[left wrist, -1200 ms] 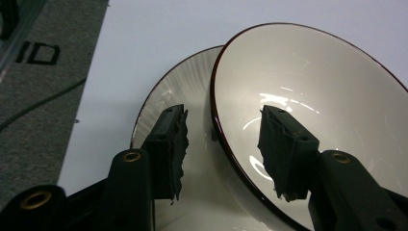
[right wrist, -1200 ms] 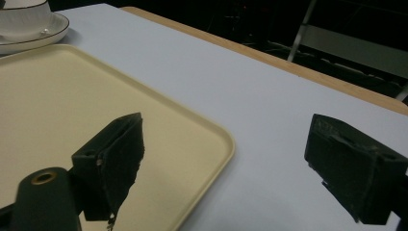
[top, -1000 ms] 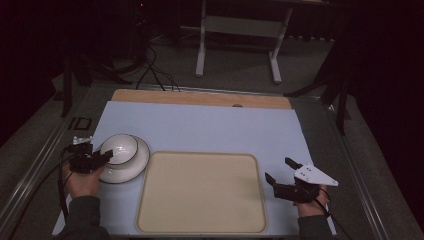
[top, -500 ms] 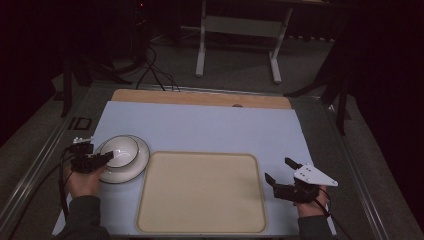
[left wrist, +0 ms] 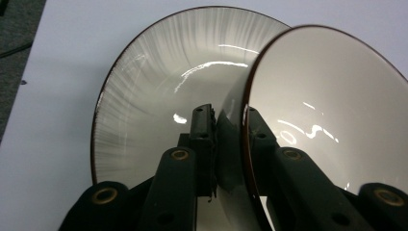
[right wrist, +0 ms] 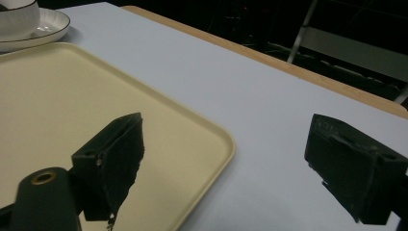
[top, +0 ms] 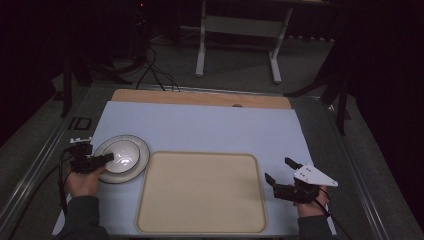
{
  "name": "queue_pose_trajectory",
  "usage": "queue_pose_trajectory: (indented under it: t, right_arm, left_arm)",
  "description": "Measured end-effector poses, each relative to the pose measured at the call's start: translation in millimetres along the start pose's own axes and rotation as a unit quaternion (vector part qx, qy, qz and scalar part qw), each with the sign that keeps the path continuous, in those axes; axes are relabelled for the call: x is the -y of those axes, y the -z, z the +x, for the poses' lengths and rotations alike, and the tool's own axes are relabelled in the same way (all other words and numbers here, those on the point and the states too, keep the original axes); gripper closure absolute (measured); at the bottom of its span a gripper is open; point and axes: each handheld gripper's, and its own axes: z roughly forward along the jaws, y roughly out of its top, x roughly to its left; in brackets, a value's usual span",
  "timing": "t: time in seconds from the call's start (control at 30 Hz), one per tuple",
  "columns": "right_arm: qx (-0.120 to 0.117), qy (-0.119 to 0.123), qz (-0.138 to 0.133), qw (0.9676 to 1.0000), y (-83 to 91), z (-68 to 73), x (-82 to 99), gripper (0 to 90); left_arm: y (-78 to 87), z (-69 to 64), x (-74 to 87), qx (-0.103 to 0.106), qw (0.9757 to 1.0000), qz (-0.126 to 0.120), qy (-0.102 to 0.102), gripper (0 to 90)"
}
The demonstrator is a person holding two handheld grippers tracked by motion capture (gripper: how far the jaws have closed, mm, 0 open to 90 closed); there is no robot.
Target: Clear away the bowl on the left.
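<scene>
High view: I hold the left gripper (top: pixel 95 161) at about 8 o'clock on the table (top: pixel 210 125), its jaws over the near-left rim of the bowl (top: pixel 119 152), which sits on a plate (top: pixel 141 159) just beside the left edge of the cream tray (top: pixel 200 192). My right gripper (top: pixel 286 176) hovers at about 4 o'clock, just beside the tray's right edge, jaws spread wide and holding nothing. Left gripper view: my jaws stand narrow, clamped on the bowl (left wrist: pixel 332 110) rim, one pad inside and one outside the wall. The bowl is tilted off the plate (left wrist: pixel 154 86), so its weight hangs from one thin edge grip. Judged risk: the glazed wall could slip or pivot between the pads if I swing it quickly, and a dropped bowl could strike and chip the plate. The bowl is off-white and glossy inside with a thin dark rim line; the plate has a finely streaked grey face and the same dark rim. Right gripper view: both jaws stand well apart over the tray (right wrist: pixel 72 106) corner and the pale blue table cover; bowl and plate show at 11 o'clock.
</scene>
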Motion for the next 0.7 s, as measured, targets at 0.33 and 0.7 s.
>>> queue_pose_trajectory:
  t: [0.33, 0.7]
  right_arm:
    - [0.000, -0.001, -0.002, 1.0000, 1.1, -0.3, -0.2, 13.4]
    - [0.002, -0.001, -0.006, 1.0000, 2.8, -1.7, -0.3, 13.4]
  left_arm:
    - [3.2, 3.7, 1.8, 0.028, 0.9993, -0.003, 0.025, 79.8]
    - [5.1, 4.7, 3.0, 0.038, 0.9986, -0.006, 0.035, 79.8]
